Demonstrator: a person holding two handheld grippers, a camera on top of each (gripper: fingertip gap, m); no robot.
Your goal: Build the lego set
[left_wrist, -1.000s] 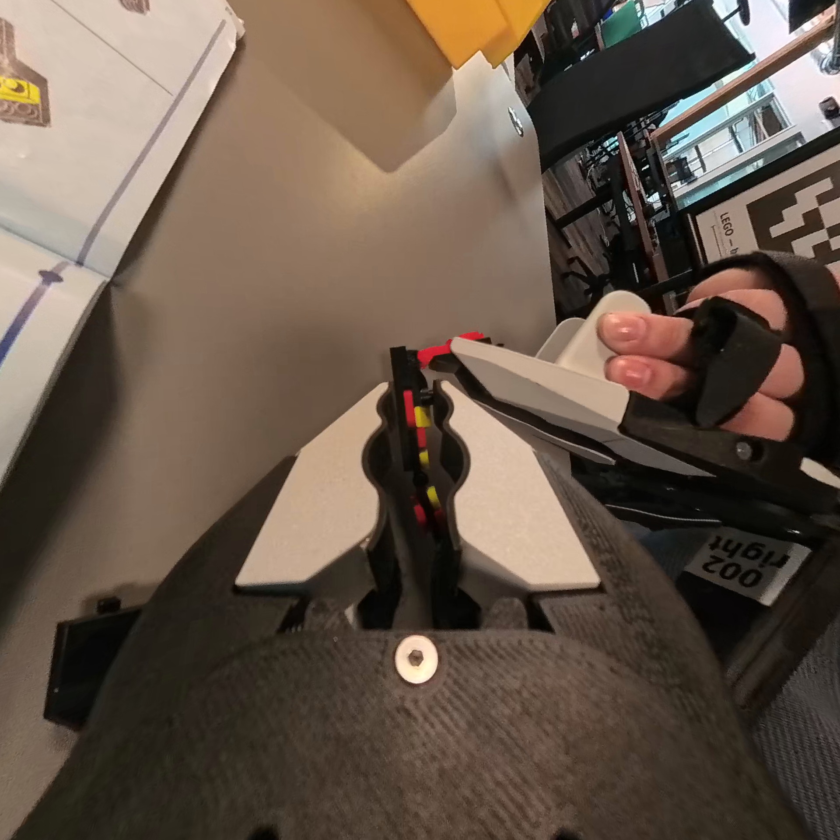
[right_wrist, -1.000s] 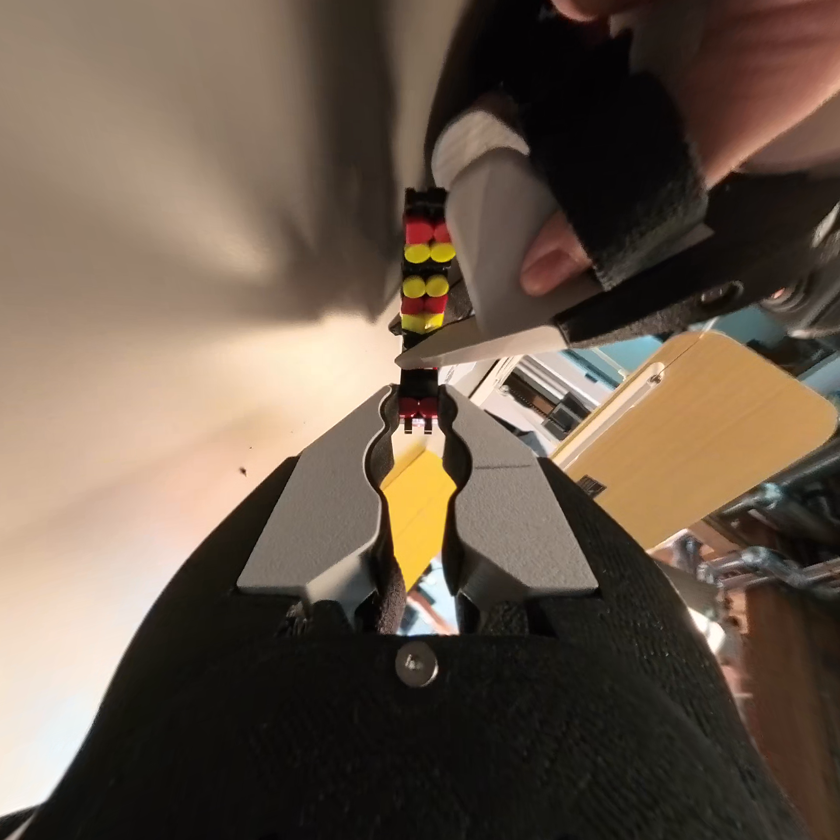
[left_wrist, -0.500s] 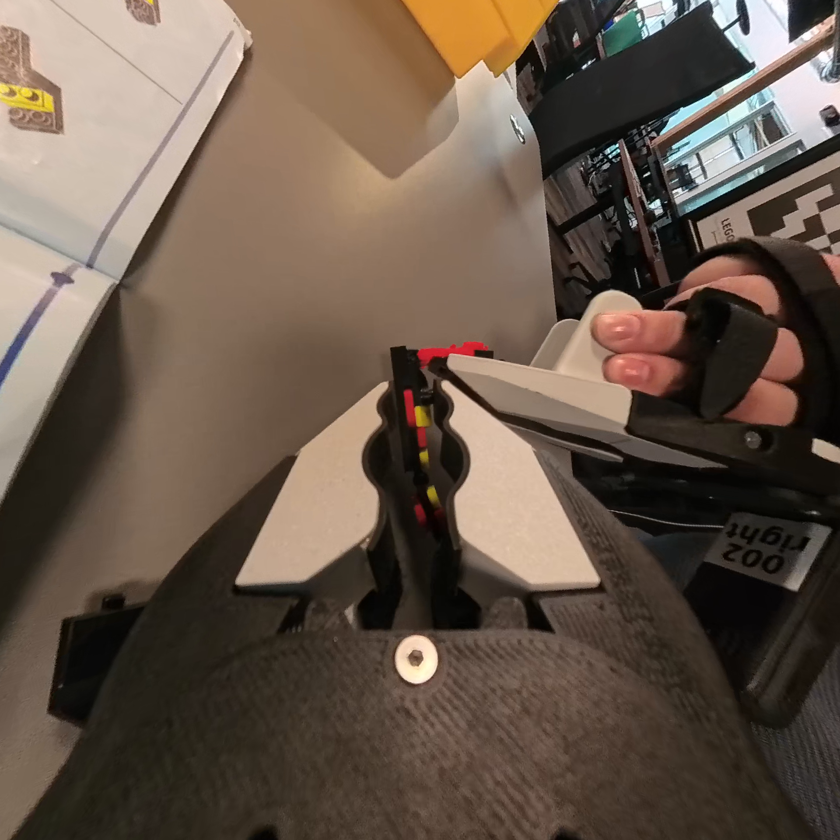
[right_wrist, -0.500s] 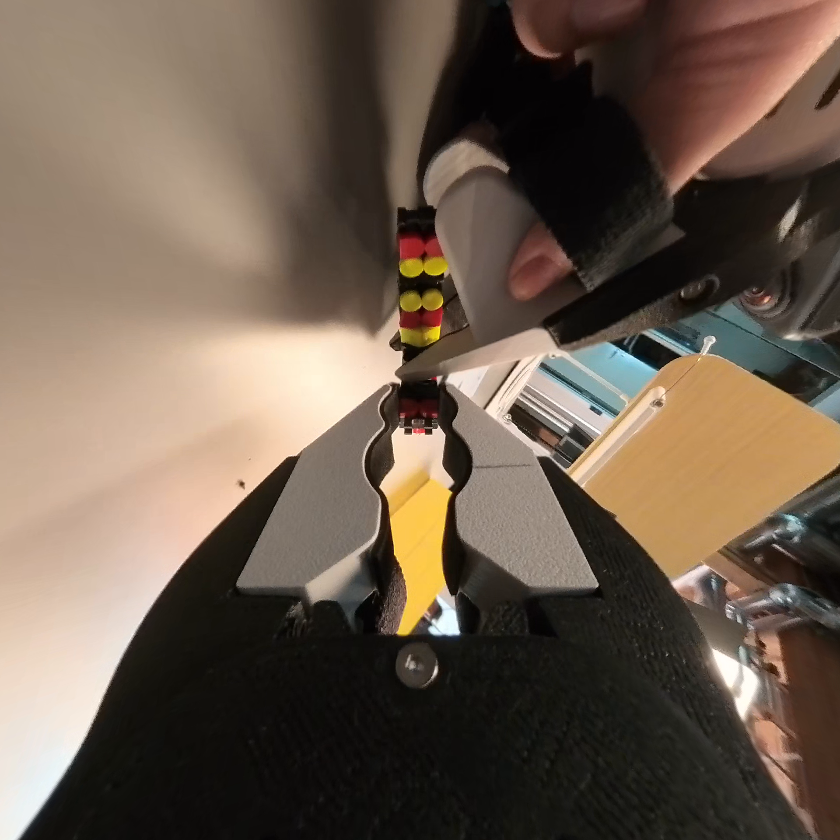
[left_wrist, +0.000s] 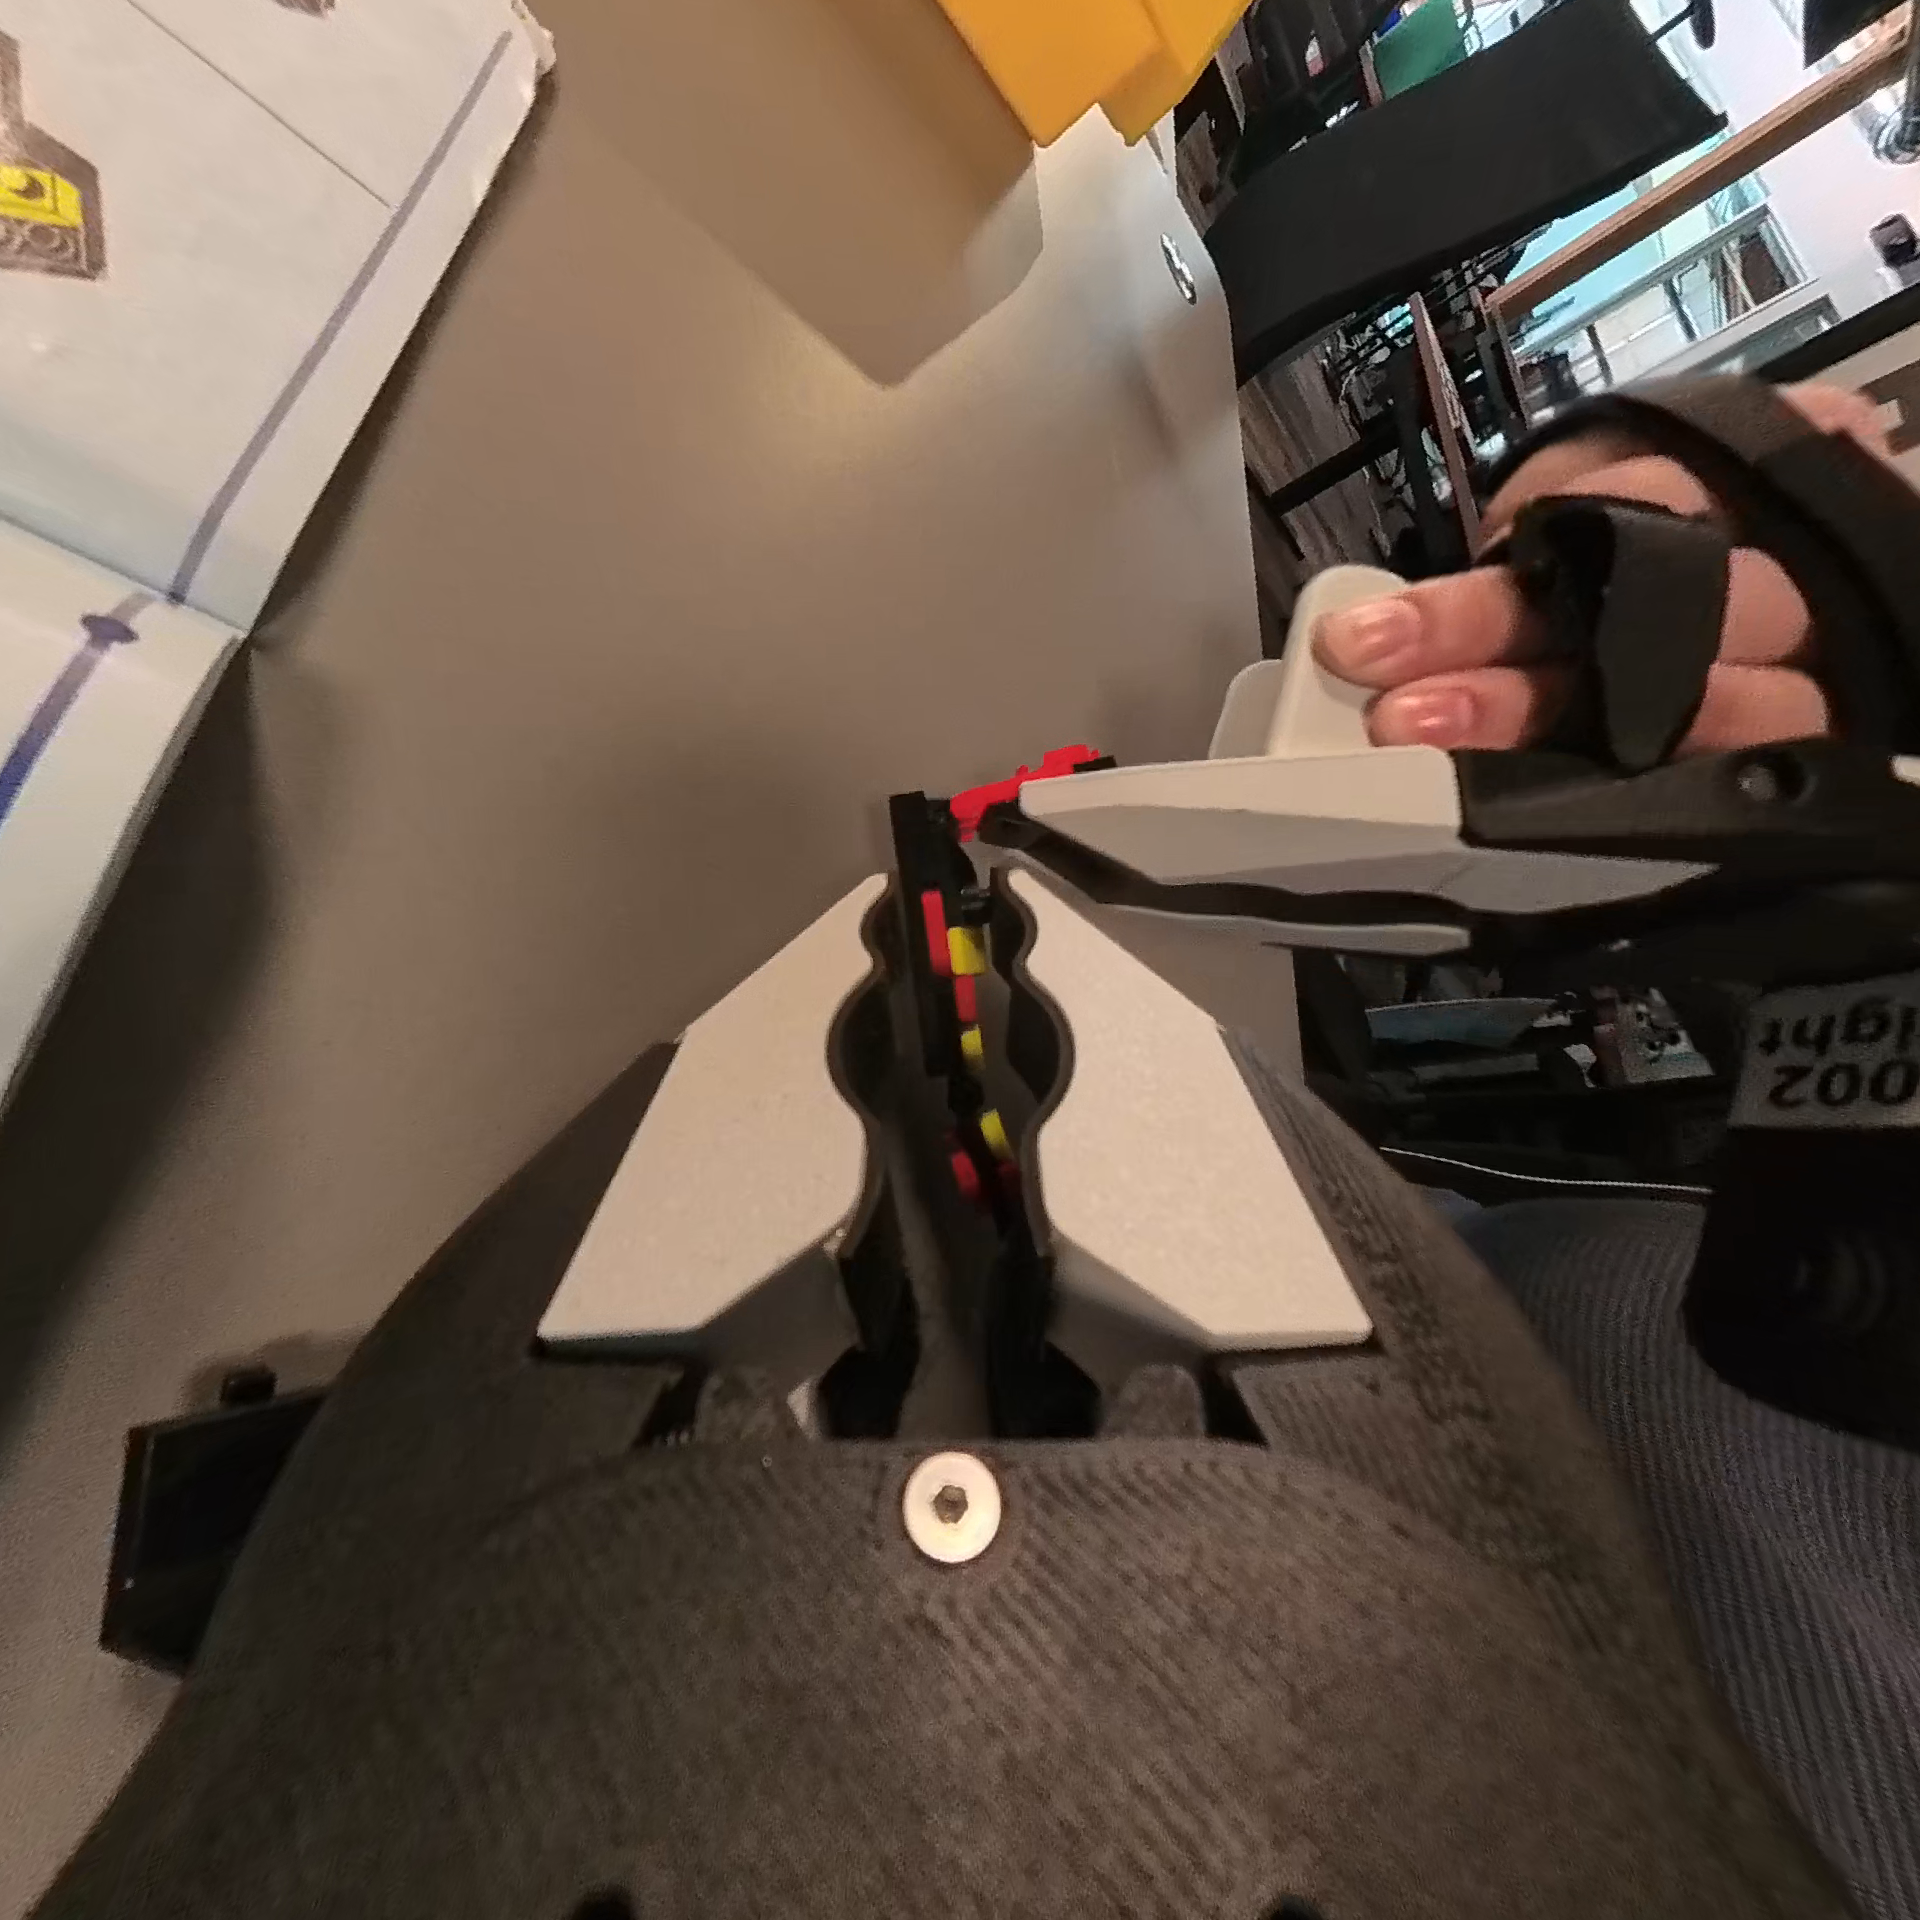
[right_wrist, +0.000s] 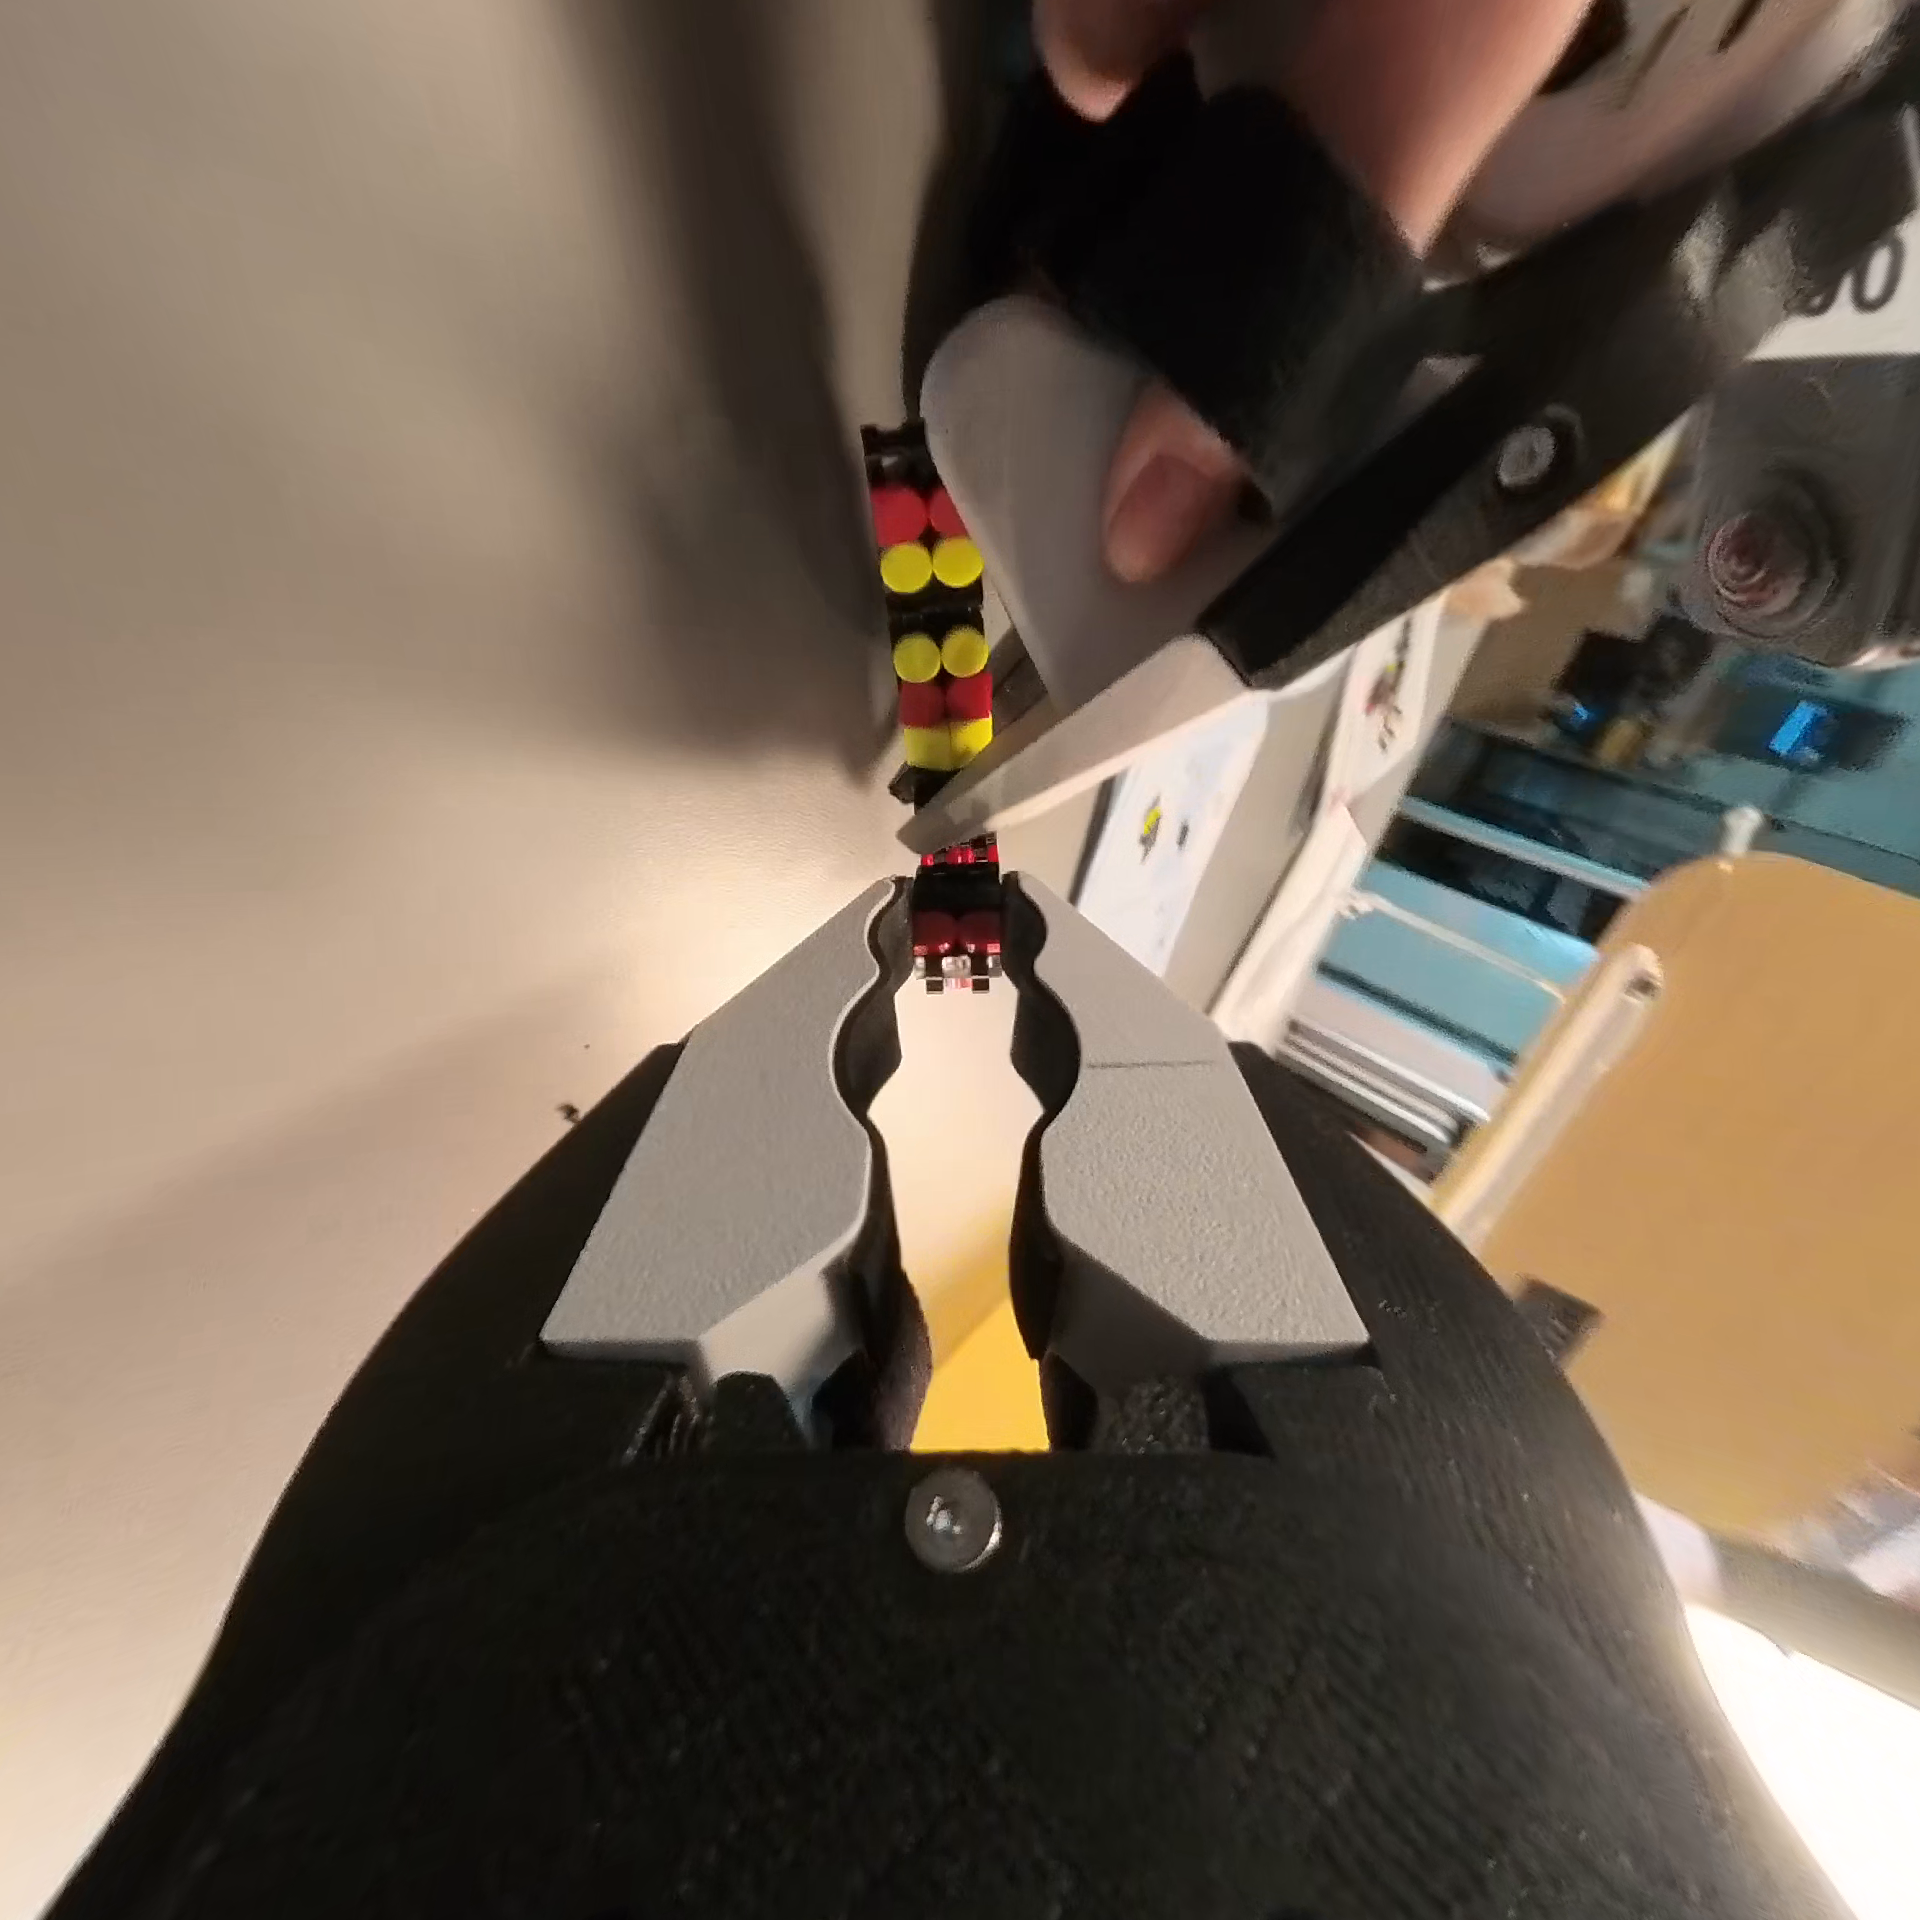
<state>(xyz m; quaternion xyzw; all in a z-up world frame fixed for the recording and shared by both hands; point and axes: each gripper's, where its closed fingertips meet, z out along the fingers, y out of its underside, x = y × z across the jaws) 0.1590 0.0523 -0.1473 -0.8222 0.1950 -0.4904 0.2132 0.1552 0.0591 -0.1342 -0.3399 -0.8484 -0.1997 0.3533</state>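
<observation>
In the left wrist view my left gripper [left_wrist: 940, 883] is shut on a long black lego strip [left_wrist: 956, 966] with red and yellow pieces, held edge-on between the fingers. My right gripper [left_wrist: 997, 831] reaches in from the right, shut on a small red piece [left_wrist: 1013, 795] that meets the strip's far tip. In the right wrist view my right gripper [right_wrist: 956, 883] grips that small red and black piece [right_wrist: 956, 925]. The strip's red and yellow studs [right_wrist: 930, 592] run upward beyond it. A left gripper finger [right_wrist: 1039, 582] partly covers the strip.
An open instruction booklet [left_wrist: 208, 312] lies at the left on the beige table [left_wrist: 623, 623]. A yellow bin [left_wrist: 1081, 62] stands at the far edge. A black flat part [left_wrist: 197, 1507] lies at the lower left. A wooden chair [right_wrist: 1714, 1143] is off the table.
The right gripper has levelled out and risen slightly against the strip's tip. The background in the right wrist view has swung. Both grips are unchanged.
</observation>
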